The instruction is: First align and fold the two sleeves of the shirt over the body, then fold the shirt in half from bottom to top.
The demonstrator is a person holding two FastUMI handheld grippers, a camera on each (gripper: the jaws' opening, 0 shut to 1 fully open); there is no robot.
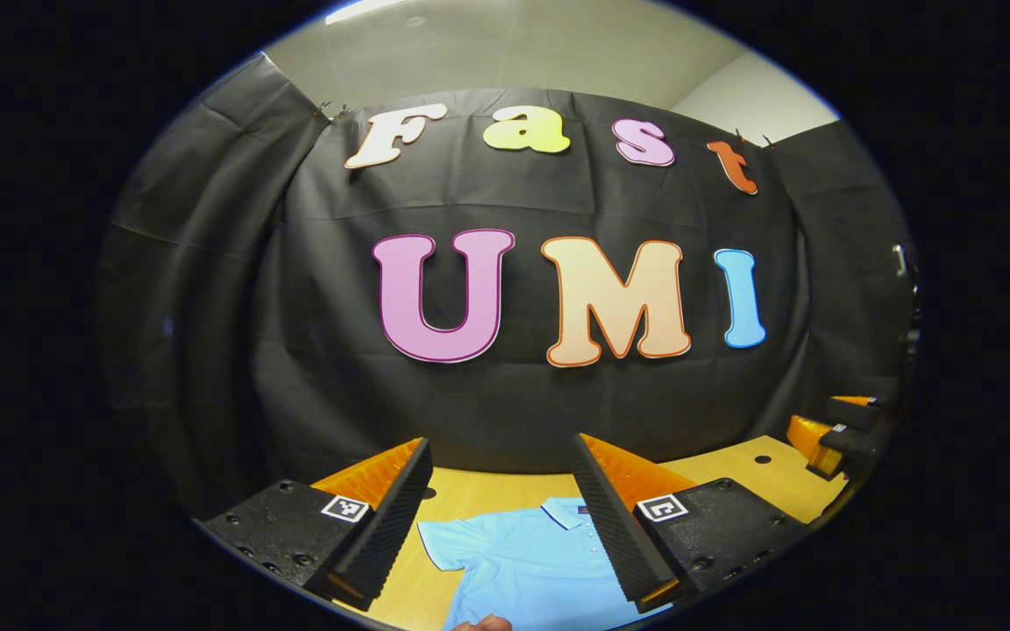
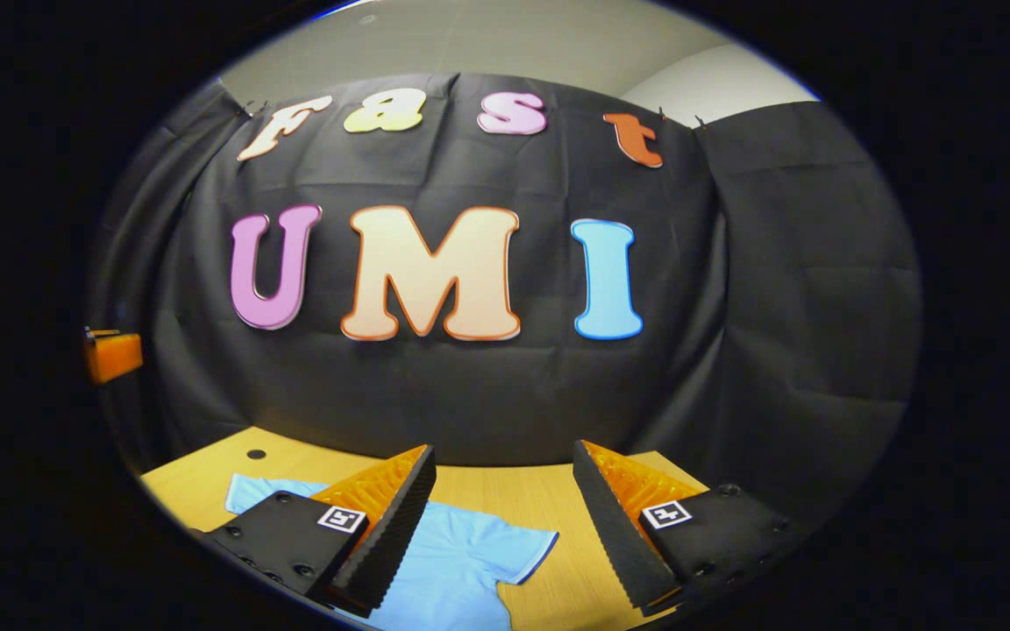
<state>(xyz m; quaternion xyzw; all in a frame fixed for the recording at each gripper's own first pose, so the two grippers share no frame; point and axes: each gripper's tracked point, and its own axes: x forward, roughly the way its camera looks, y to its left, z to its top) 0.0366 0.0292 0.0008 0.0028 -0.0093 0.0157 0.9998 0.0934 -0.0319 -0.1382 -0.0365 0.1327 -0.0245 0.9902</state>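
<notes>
A light blue polo shirt [image 1: 522, 561] lies flat on the wooden table [image 1: 733, 478], collar toward the booth wall, both short sleeves spread out. My left gripper [image 1: 501, 473] hangs open above the shirt's chest, nothing between its fingers. In the right gripper view the same shirt [image 2: 461, 556] shows with one sleeve [image 2: 527, 548] spread out to the right. My right gripper [image 2: 503, 478] stands open above that sleeve side, holding nothing. The right gripper [image 1: 838, 429] also shows at the far right of the left gripper view.
The table [image 2: 198, 478] runs back to the black cloth wall and has a small round hole [image 2: 256, 454] near its back edge. A fingertip [image 1: 483, 623] shows at the bottom edge of the left gripper view.
</notes>
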